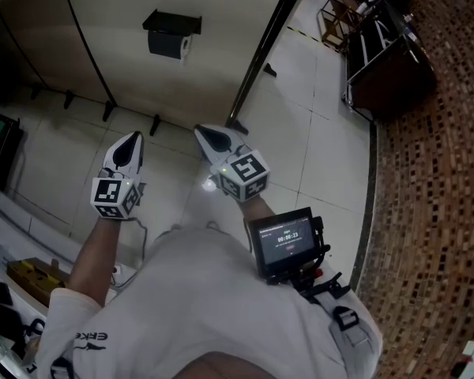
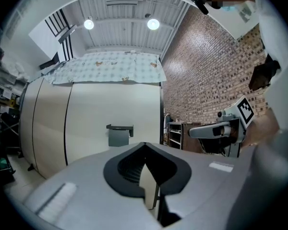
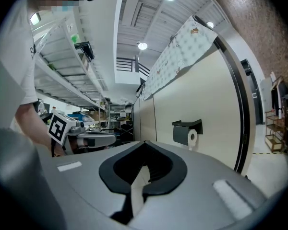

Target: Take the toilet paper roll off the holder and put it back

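A toilet paper roll (image 1: 169, 46) hangs in a black holder (image 1: 171, 24) on the cream wall panel, well ahead of both hands. It shows as the roll (image 2: 118, 137) under the holder (image 2: 120, 127) in the left gripper view, and as the roll (image 3: 187, 136) with its white end under the holder (image 3: 187, 124) in the right gripper view. My left gripper (image 1: 129, 142) is shut and empty, held level and short of the wall. My right gripper (image 1: 209, 136) is also shut with nothing in it, beside the left one.
A dark vertical post (image 1: 262, 50) ends the wall panel at the right. Black wall feet (image 1: 109, 110) line the tiled floor (image 1: 316, 117). A dark cabinet (image 1: 383, 54) stands at the far right by a brick wall (image 1: 442, 172). Cluttered shelves (image 3: 81, 75) lie to the left.
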